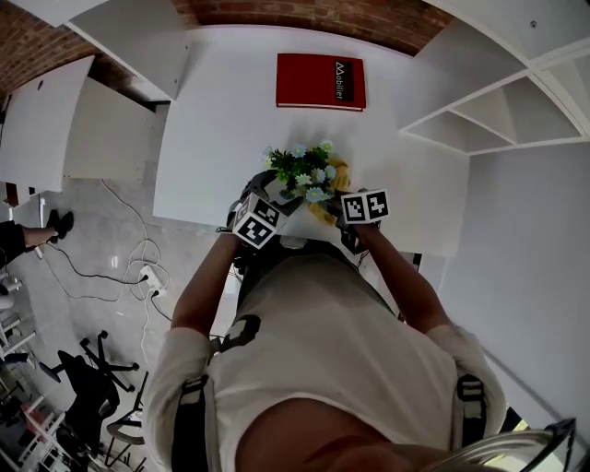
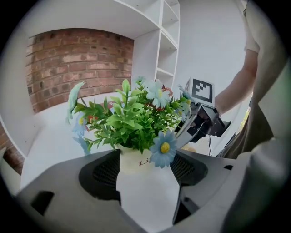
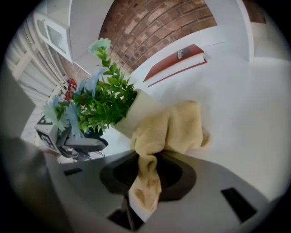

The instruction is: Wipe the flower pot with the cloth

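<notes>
Person point(image 1: 313, 359): seen from above in a light short-sleeved top, leaning over the near edge of a white bench point(image 1: 212, 120).
Left tongs point(image 2: 148, 164): clamped on the flower pot point(image 2: 131, 160), with one dark pad pressed against each side of it.
Right tongs point(image 3: 148, 170): closed on a pale yellow cloth point(image 3: 170, 125). A twisted strand is pinched between the jaws, and the rest bunches up just past the tips.
Flower pot: small and white, with dark lettering partly covered by a blue daisy point(image 2: 163, 148). It sits between the two pairs of tongs, above the bench's near edge. Whether its base touches the bench cannot be told.
Plant point(image 2: 132, 118): bushy green leaves and pale blue flowers rising from the pot.
Cloth: the bunched part lies against the pot's side, on the side of the right tongs.
Book point(image 1: 320, 81): red, lying flat near the far edge of the bench, well apart from the pot.
Shelves point(image 1: 498, 111): white and open, to the right of the bench.
Wall point(image 1: 304, 11): red brick, behind the bench.
Floor point(image 1: 92, 230): grey, left of the bench, with loose cables point(image 1: 129, 267) and a black office chair point(image 1: 88, 378).
</notes>
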A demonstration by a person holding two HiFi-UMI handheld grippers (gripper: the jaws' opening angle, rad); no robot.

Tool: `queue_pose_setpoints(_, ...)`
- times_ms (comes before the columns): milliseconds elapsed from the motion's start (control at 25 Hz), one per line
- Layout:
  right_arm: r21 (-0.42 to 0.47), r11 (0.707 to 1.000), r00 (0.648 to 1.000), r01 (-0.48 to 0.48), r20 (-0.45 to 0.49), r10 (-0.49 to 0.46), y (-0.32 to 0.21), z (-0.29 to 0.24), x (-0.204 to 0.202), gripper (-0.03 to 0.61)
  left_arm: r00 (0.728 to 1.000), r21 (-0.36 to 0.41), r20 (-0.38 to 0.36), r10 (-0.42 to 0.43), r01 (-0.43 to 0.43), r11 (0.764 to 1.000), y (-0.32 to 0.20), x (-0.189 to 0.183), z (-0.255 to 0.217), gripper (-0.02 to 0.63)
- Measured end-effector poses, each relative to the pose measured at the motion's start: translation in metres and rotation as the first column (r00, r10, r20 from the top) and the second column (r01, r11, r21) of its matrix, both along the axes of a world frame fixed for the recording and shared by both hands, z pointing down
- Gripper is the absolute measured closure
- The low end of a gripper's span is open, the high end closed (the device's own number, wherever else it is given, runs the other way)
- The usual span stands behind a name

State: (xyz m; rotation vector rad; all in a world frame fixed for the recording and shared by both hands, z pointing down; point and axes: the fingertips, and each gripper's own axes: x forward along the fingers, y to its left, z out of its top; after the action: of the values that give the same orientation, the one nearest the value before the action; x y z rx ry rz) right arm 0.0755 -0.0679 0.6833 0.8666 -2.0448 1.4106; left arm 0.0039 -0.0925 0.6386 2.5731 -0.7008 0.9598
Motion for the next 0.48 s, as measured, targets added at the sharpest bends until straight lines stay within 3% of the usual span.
queue_pose_setpoints(480, 0.016, 1.0, 1.0, 0.018, 0.022, -0.018, 0.004, 0.002, 0.005, 0.468, 0.997, 0.012, 0.076, 0.033, -0.034, 0.999, -0.014, -0.005, 0.009, 0.27)
